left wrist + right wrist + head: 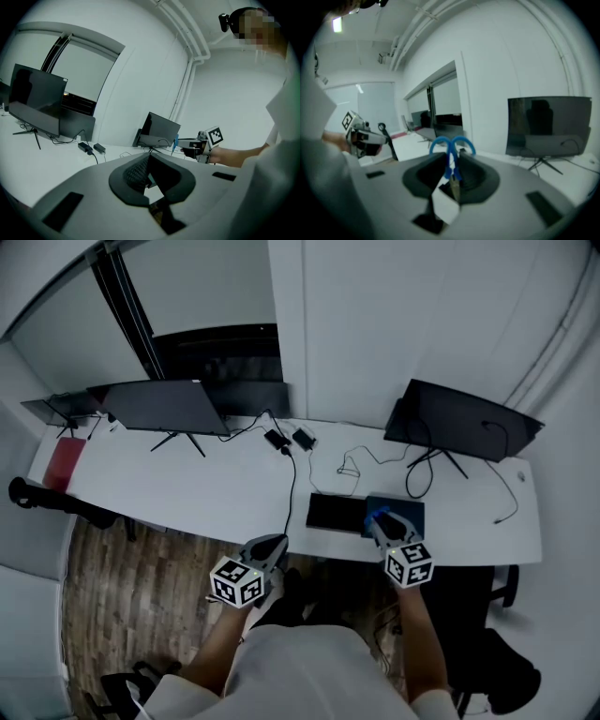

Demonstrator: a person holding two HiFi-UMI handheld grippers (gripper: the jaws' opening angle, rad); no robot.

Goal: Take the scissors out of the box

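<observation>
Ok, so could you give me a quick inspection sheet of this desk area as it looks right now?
Surface: long white desk.
Job's things: blue-handled scissors, held in the air, handles pointing away from the hand; flat black box at the desk's front edge, with a dark blue panel beside it.
Clutter: red flat item at the left end; two black power bricks.
Grippers: right gripper shut on the scissors; left gripper has its jaws together and nothing between them.
Cables: thin black cables trail across the desk.
Surroundings: two dark monitors, white walls, wood-pattern floor, black chair.
</observation>
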